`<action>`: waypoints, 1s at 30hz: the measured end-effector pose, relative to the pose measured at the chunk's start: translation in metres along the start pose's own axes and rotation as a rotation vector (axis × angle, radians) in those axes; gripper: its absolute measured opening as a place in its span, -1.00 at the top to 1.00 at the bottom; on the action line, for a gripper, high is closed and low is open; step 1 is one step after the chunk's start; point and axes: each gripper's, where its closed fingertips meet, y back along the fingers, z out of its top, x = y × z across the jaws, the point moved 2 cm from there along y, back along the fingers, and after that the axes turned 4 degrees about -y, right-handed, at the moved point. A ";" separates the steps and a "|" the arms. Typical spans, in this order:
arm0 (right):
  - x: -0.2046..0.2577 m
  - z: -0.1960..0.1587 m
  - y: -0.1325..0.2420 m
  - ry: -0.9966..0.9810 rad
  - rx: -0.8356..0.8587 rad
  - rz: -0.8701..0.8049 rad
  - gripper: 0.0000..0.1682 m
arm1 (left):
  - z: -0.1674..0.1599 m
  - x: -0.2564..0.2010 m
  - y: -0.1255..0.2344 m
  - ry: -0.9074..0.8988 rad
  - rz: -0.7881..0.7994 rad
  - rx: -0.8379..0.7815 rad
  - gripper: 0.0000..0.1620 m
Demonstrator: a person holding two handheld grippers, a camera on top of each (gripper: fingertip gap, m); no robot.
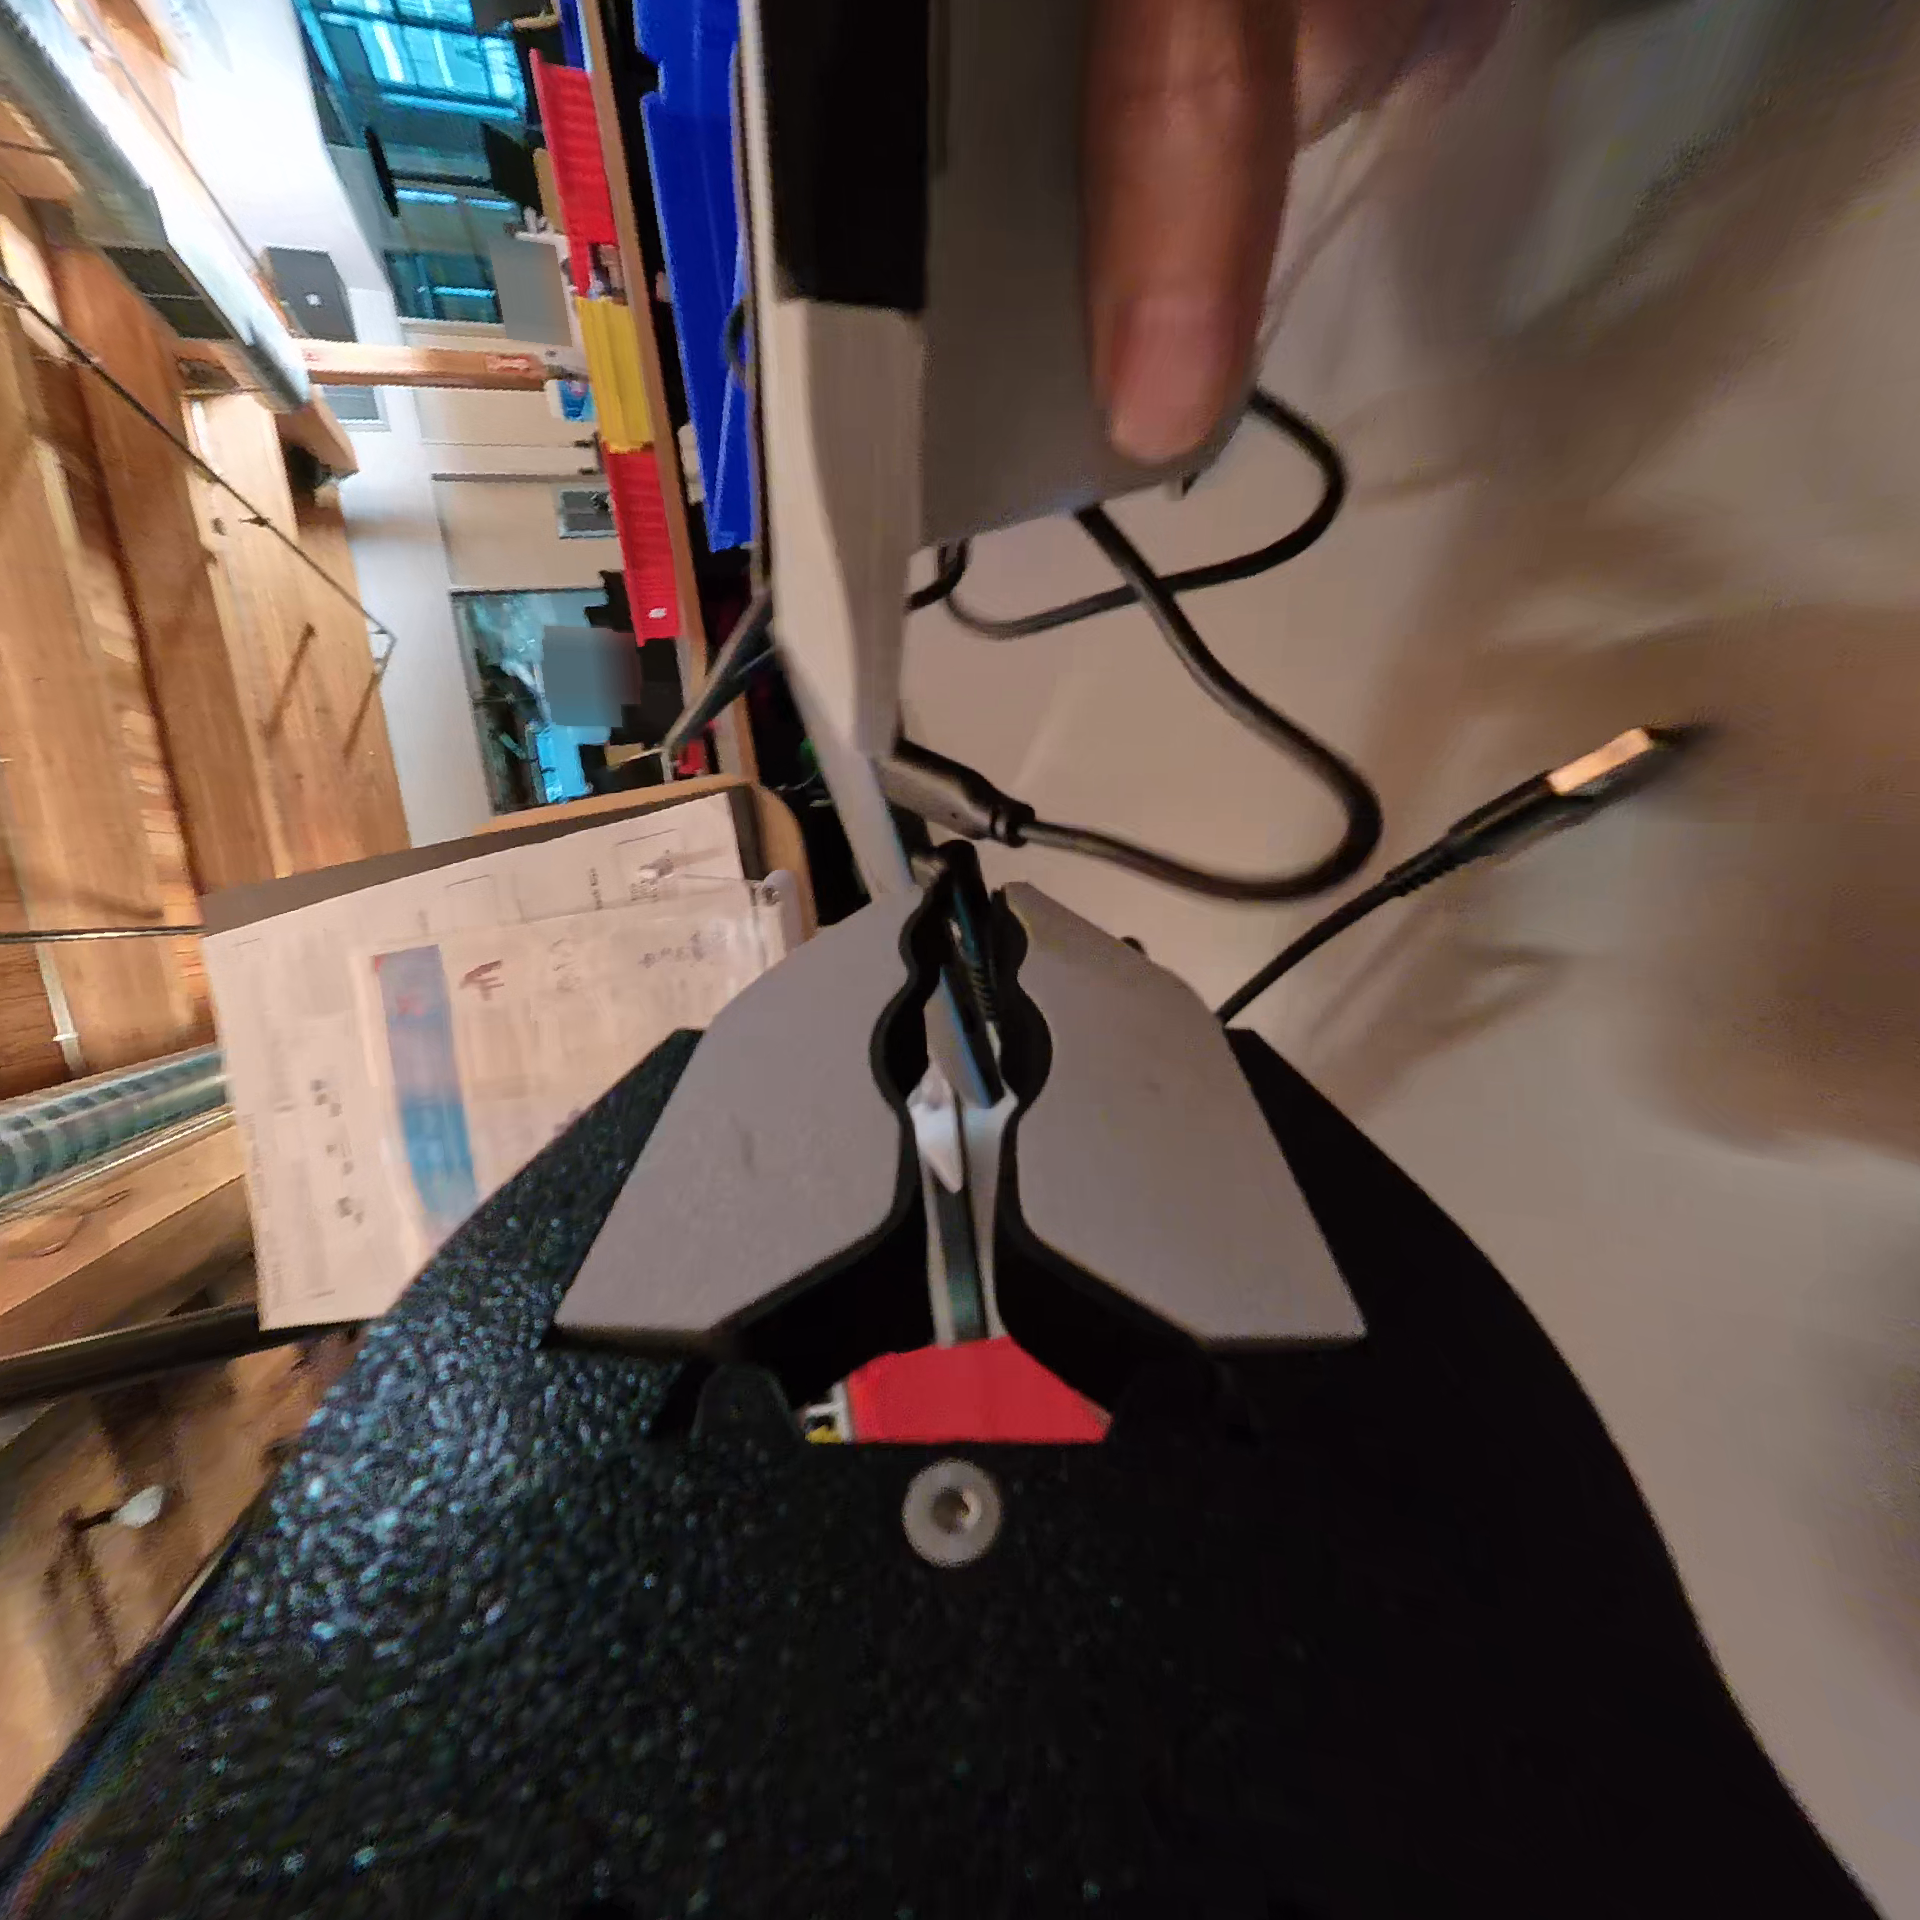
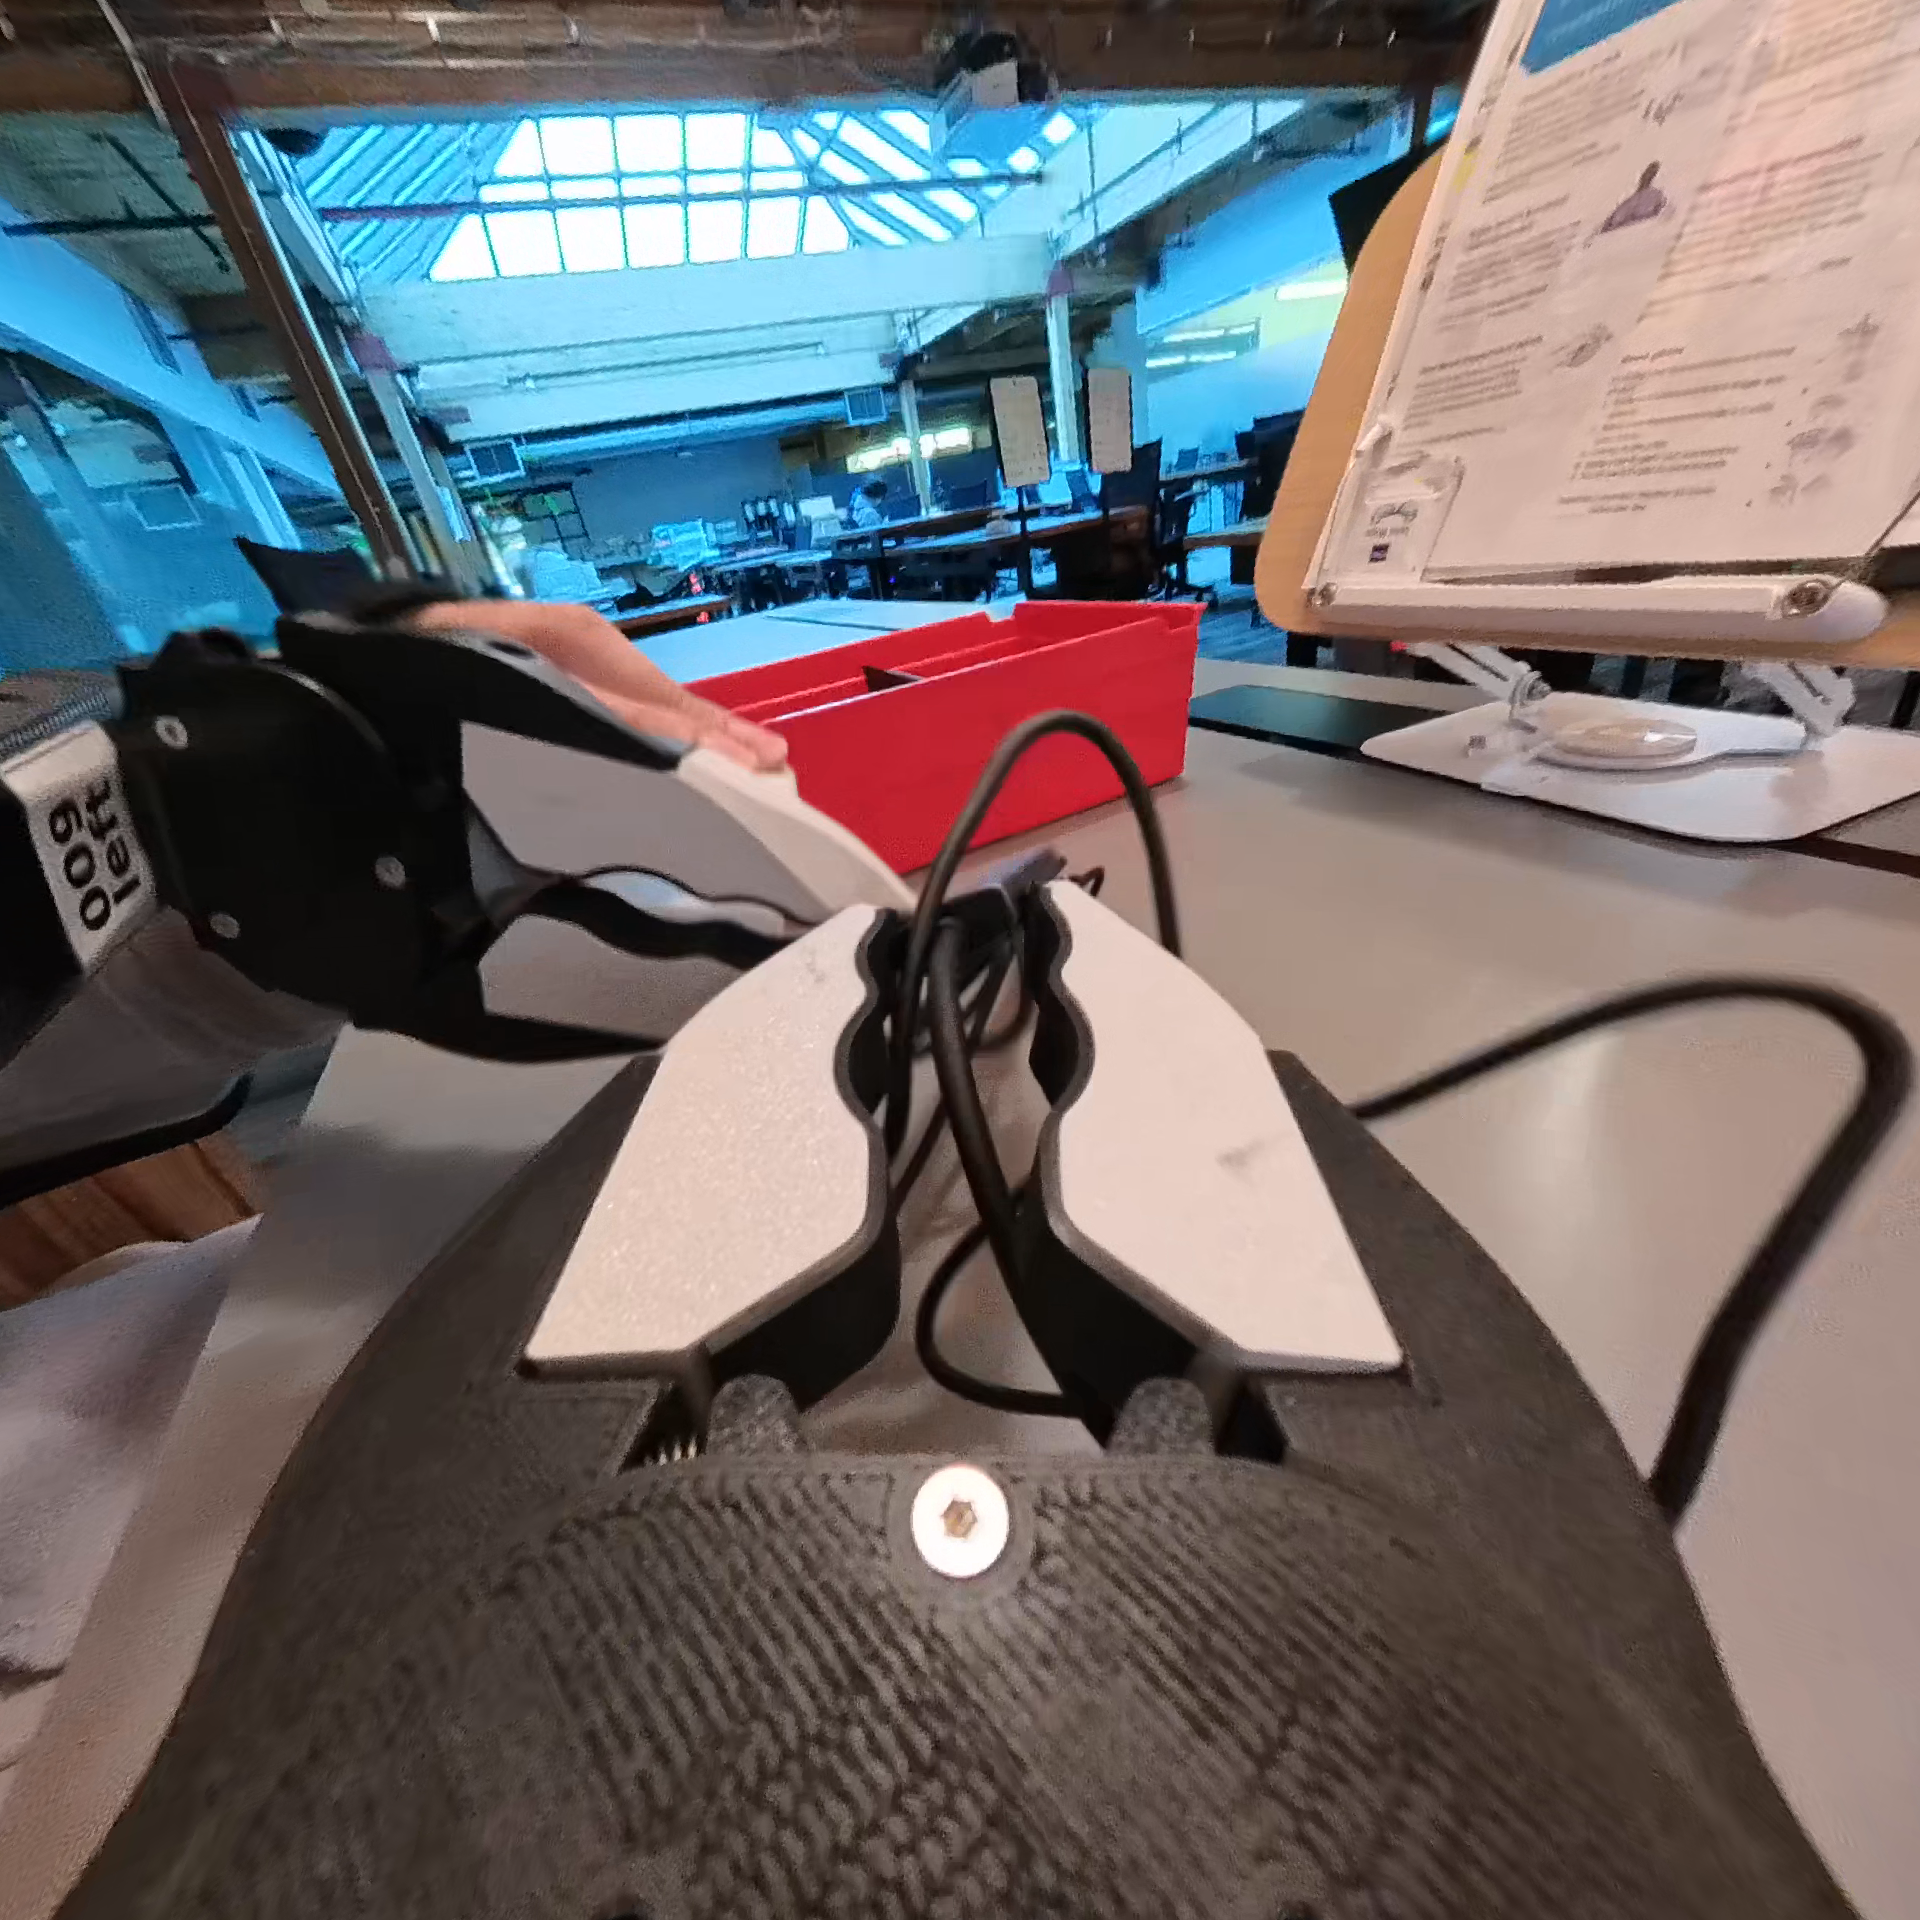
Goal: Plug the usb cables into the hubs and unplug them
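Observation:
In the left wrist view my left gripper (image 1: 961,914) is shut on a thin dark usb hub (image 1: 961,997), held edge-on between the jaws. A silver usb plug (image 1: 935,800) on a black cable (image 1: 1299,873) sits right at the hub's far end, beside a white finger (image 1: 831,520) of the other gripper. In the right wrist view my right gripper (image 2: 961,914) is shut on that black usb cable (image 2: 966,1039) near its plug. The left gripper (image 2: 842,904) meets it tip to tip. A second loose usb plug (image 1: 1600,774) lies on the table.
A red bin (image 2: 935,727) stands just behind the grippers. A document stand with papers (image 2: 1662,312) is at the right on the grey table (image 2: 1455,987). Loose black cable (image 2: 1818,1091) loops at the right. Hands (image 2: 644,675) grip both tools. The tips of both grippers are at nearly the same place.

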 end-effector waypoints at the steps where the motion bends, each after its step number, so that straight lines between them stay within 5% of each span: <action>1: -0.003 -0.001 -0.001 0.006 0.009 -0.030 0.71 | 0.000 -0.002 -0.001 0.012 0.009 -0.010 0.90; 13: -0.010 -0.002 0.003 -0.051 0.032 -0.017 0.72 | 0.005 0.000 -0.005 0.073 0.303 -0.037 0.90; 21: -0.005 0.000 0.005 -0.049 0.017 0.035 0.72 | 0.004 0.005 0.002 0.112 0.331 -0.062 0.92; 30: -0.002 -0.001 0.005 0.019 0.027 0.033 0.72 | 0.003 0.010 0.007 -0.123 0.309 -0.041 0.91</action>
